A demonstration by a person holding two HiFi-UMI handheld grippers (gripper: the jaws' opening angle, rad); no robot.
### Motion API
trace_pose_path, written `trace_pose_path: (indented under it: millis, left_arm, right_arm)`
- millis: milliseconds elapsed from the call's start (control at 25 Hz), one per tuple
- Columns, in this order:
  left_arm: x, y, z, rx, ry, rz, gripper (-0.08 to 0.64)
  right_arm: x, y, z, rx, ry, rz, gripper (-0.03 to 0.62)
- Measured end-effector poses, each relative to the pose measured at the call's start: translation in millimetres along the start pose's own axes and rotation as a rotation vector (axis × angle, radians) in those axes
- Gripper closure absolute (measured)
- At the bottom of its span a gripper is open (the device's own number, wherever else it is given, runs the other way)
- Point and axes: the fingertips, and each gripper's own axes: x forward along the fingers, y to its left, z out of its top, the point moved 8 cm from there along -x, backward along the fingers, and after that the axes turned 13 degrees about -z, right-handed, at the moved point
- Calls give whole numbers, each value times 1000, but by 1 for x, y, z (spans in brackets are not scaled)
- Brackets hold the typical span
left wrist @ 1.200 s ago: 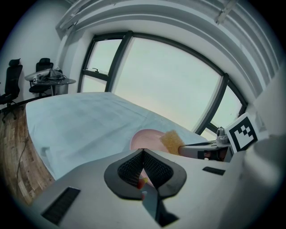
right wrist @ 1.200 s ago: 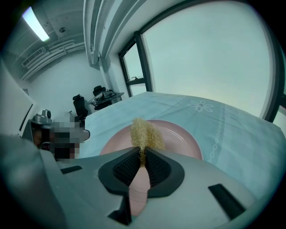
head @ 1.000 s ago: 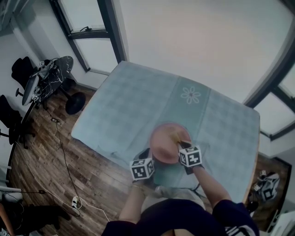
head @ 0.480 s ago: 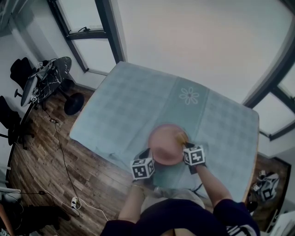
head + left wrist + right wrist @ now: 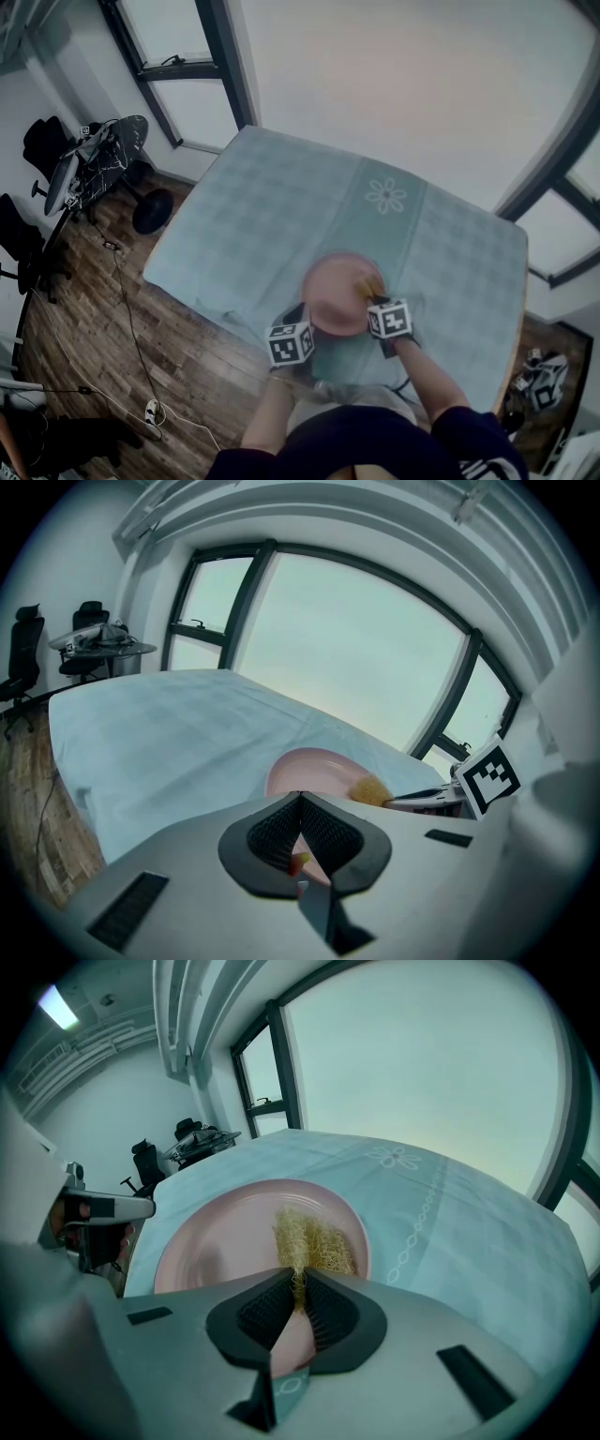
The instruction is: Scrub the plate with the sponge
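A wooden floor (image 5: pixel 84 309) runs along the left of the room, and on it stands the bench (image 5: pixel 272 206), covered edge to edge by a pale blue-green checked cloth with a white flower motif (image 5: pixel 387 195) stitched toward its far side. At the near edge of the bench, right in front of the person, is the round pink plate (image 5: pixel 330 292), shallow and glossy, with bare cloth all round it.

The left gripper (image 5: pixel 302 317), grey with a marker cube on top, comes in at the plate's near-left rim. Its fingers (image 5: pixel 323 829) are drawn together, with the pink rim pinched between them. The right gripper (image 5: pixel 374 298) reaches in from the near right, over the plate's right-hand part. Its fingers (image 5: pixel 323 1312) are clamped on one end of the yellow, coarse-fibred sponge (image 5: pixel 314 1241).

The sponge lies flat on the inside of the plate, toward the right rim, its free end spreading out past the fingers. From the left gripper's side it shows as a yellow tuft (image 5: pixel 370 789) at the plate's far edge, touching the dish
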Motion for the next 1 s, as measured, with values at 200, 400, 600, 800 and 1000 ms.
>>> trace_pose_path:
  millis: [200, 400, 600, 800, 1000]
  left_arm:
    - [-4, -1, -4, -1, -1, 4, 552]
    - [-8, -4, -7, 4, -3, 4, 552]
    - [-15, -6, -12, 5, -8, 3, 552]
    - [-20, -7, -20, 4, -4, 6, 552]
    - [-27, -8, -23, 5, -10, 7, 552]
  right_arm:
    - [-5, 12, -7, -9, 4, 16, 557]
    - [-11, 25, -13, -22, 1, 42, 557]
    - [-16, 36, -18, -22, 5, 69, 557]
    - [-20, 49, -22, -24, 8, 90, 557]
    - [-26, 65, -24, -45, 1, 117, 557]
